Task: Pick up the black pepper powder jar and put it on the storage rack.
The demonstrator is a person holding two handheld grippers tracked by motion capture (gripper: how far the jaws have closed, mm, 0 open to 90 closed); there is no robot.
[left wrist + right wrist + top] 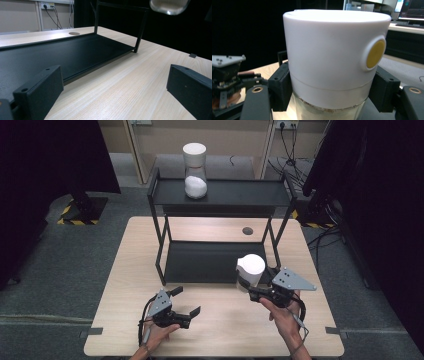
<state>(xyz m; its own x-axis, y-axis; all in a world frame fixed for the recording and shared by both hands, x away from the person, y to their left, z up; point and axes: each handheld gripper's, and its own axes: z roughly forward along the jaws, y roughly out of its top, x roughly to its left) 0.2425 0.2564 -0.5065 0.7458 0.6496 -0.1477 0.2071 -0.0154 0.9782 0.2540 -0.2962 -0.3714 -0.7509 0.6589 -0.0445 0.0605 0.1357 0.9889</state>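
Table: a pale wooden table (220, 330) with straight grain and a round dark cable hole near its far edge; small grey tabs sit at its near corners.
Rack: a black metal rack (220, 255) with two shelves stands on the far half of the table; its lower shelf lies flat on the wood.
Far jar: a white-lidded glass jar (194, 170) part full of white powder stands on the top shelf, toward its left end.
Held jar: a second jar (250, 269) with a white lid and a yellow dot on the lid's side is in the air in front of the rack's right end.
Right gripper: the right gripper (248, 286) is clamped on the held jar just under its lid.
Left gripper: the left gripper (187, 301) rests low over the near left of the table, jaws wide apart with nothing between them.
Floor: grey carpet; a yellow-and-black striped strip lies at the left.
Room: dark curtains hang on both sides; a pale wall with sockets and cables runs behind.
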